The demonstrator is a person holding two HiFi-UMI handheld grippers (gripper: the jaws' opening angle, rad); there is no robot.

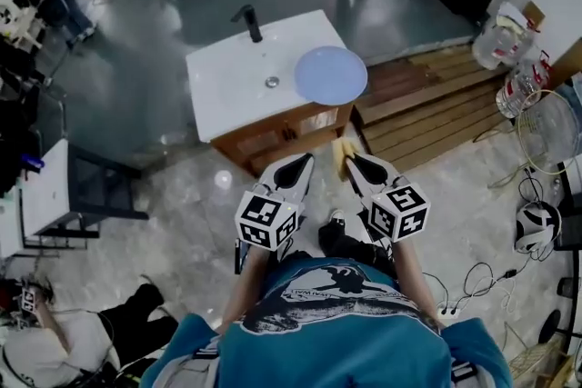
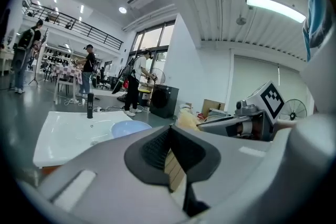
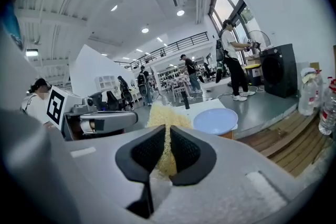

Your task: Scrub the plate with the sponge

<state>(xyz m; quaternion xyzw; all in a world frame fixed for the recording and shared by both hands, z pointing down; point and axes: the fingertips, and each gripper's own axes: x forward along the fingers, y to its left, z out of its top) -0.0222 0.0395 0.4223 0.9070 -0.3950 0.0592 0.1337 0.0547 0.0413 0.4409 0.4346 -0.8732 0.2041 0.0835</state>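
Yellow sponge (image 3: 167,128) is gripped between the jaws of the right claw (image 1: 356,164), and its free end sticks out past the tips toward the far side. The left claw (image 1: 298,168) is clenched with nothing between its jaws.

The pale blue plate (image 1: 330,74) lies flat at the right edge of the white desk (image 1: 227,86), right of the drain (image 1: 271,82). Its rim appears to overhang that edge.

We hold both claws side by side in the air, well apart from the desk. The plate lies straight beyond them, a little closer to the right claw.

We judge that scrubbing has not begun. The coming move must carry the sponge forward and down onto the plate, and the left claw is free to steady the rim.
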